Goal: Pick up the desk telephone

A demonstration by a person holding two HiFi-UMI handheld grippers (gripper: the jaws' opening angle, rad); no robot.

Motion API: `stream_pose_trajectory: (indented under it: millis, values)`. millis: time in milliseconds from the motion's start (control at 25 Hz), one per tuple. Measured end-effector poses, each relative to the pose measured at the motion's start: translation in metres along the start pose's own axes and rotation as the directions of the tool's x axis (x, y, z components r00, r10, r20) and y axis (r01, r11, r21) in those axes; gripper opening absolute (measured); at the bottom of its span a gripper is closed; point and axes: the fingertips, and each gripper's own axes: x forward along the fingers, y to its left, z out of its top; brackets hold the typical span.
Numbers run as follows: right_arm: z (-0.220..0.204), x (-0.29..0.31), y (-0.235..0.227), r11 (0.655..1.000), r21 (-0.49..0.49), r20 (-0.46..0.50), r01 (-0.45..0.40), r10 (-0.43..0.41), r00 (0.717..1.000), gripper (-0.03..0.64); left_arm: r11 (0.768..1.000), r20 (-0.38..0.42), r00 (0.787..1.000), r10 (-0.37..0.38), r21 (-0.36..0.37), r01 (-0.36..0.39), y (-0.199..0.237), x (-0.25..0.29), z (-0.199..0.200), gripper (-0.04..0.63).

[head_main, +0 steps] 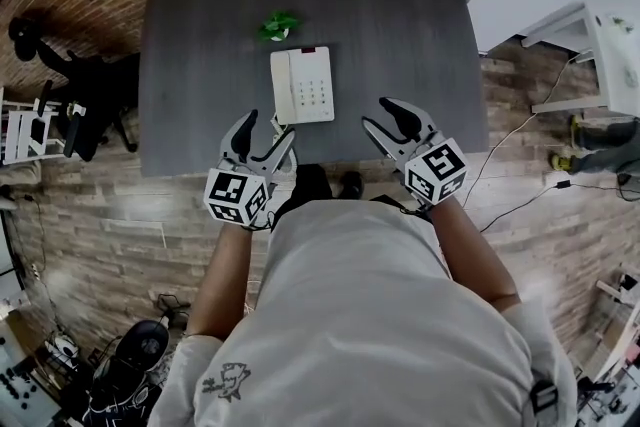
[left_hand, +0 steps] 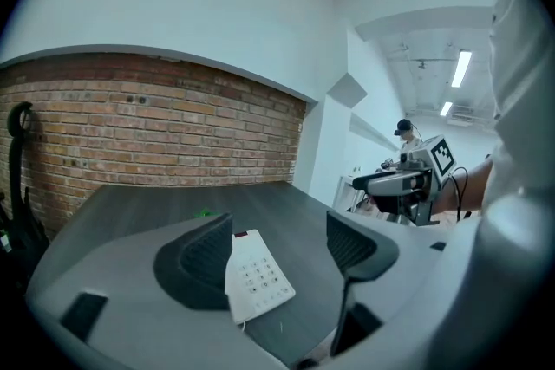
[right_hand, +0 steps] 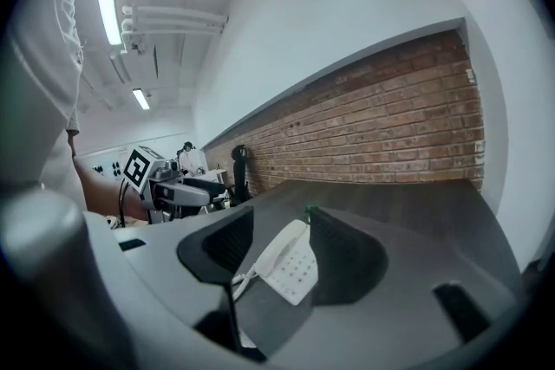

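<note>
Near desk (head_main: 190, 45) front, left gripper (head_main: 271, 125), right gripper (head_main: 374, 112): jaws spread wide, empty, clear of desk telephone (head_main: 302, 85).

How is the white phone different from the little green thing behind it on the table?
The phone is white, while the green thing is bright green. The phone is a flat rectangle with buttons, but the green thing looks leafy and crumpled. The phone is also much bigger than the green thing. Both rest on the dark table, and nothing is holding either one.
</note>
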Motion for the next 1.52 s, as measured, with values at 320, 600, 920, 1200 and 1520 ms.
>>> stream_pose_trajectory:
  millis: [320,600,920,1200,1520]
  values:
    - [-0.029,0.046,-0.013,0.999,0.048,-0.096,-0.005,0.010,0.995,0.207,0.994,-0.091,0.993,-0.081,-0.080,0.074,0.036,0.029,-0.026,0.354]
    - [-0.076,0.083,-0.033,0.994,0.106,-0.209,0.025,-0.002,0.978,0.206,0.970,-0.214,0.960,-0.183,-0.197,0.141,0.067,0.058,-0.072,0.363]
    - [-0.142,0.120,-0.054,0.983,0.179,-0.344,0.046,0.018,0.939,0.205,0.930,-0.296,0.918,-0.264,-0.331,0.161,0.103,0.092,-0.128,0.374]
    - [-0.180,0.147,-0.073,0.962,0.260,-0.419,0.089,0.029,0.908,0.204,0.906,-0.339,0.880,-0.332,-0.376,0.197,0.117,0.121,-0.160,0.377]
    - [-0.208,0.172,-0.081,0.940,0.332,-0.475,0.082,0.091,0.876,0.186,0.864,-0.327,0.856,-0.401,-0.445,0.234,0.122,0.143,-0.175,0.376]
